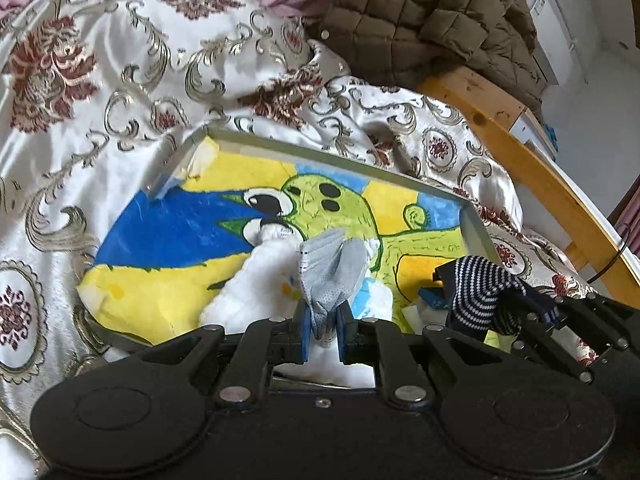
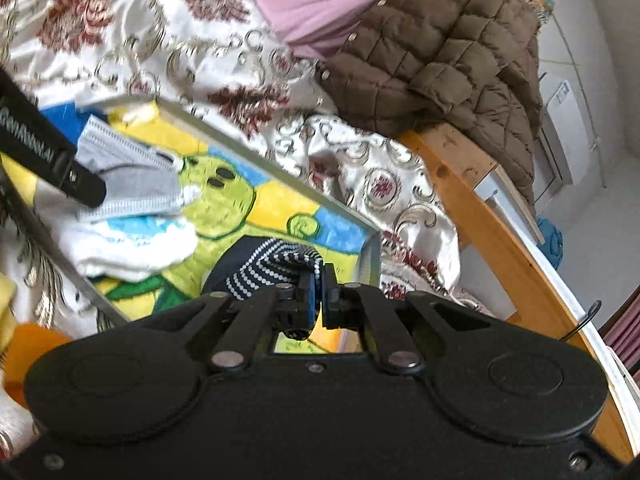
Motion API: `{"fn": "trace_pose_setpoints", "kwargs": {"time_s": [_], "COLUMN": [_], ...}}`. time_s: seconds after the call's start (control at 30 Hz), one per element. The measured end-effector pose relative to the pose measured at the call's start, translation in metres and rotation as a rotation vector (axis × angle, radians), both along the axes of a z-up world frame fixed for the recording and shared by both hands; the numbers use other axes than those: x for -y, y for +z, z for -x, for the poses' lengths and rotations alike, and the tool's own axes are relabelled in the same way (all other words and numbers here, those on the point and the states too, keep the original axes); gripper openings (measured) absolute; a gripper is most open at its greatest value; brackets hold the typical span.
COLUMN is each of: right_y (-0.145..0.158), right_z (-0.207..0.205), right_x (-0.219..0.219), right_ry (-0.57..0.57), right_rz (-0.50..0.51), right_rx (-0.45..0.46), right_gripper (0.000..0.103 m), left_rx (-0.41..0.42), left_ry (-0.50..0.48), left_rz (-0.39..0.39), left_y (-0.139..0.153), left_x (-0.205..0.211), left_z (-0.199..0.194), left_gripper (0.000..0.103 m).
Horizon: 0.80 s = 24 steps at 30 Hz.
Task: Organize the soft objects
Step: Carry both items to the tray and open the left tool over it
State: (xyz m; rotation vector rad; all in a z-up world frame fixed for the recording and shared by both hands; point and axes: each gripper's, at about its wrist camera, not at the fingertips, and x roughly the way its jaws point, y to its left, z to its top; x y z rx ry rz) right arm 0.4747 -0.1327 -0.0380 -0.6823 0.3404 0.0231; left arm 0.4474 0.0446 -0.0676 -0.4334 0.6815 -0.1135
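Brown quilted puffer jacket (image 1: 432, 16) upper right, floral white satin bedspread (image 1: 100, 92) all around, wooden bed rail (image 1: 520, 152) at right. Shallow tray with green cartoon painting (image 1: 168, 236) sits centre. Left gripper (image 1: 323, 328) jaws narrow, pinching grey-blue face mask (image 1: 332, 272), long axis running up-frame over white fluffy cloth (image 1: 256, 284), partly hidden. Right gripper (image 2: 319, 300) jaws narrow, clamping navy white-dotted sock (image 2: 264, 268), trailing left over tray; its lower end is hidden.
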Motion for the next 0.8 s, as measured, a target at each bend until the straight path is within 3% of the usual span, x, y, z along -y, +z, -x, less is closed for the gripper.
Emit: {"fn": "trace_pose_setpoints", "kwargs": {"time_s": [0.13, 0.37, 0.5, 0.8], "right_y": [-0.011, -0.019, -0.012, 0.005], "right_z": [-0.011, -0.013, -0.008, 0.006], "right_x": [-0.002, 0.01, 0.019, 0.02], "right_ry": [-0.006, -0.027, -0.026, -0.007], "right_rz": [0.012, -0.029, -0.073, -0.15], "right_rx": [-0.051, -0.06, -0.062, -0.043], "right_gripper": [0.0, 0.002, 0.019, 0.043], "left_rx": [-0.033, -0.025, -0.003, 0.036], "left_ry": [-0.001, 0.02, 0.012, 0.013], "left_rz": [0.028, 0.018, -0.015, -0.076], "left_y": [-0.005, -0.003, 0.002, 0.019], "left_x": [-0.003, -0.005, 0.0, 0.009], "left_z": [-0.004, 0.001, 0.006, 0.023], "left_gripper": [0.015, 0.03, 0.046, 0.075]}}
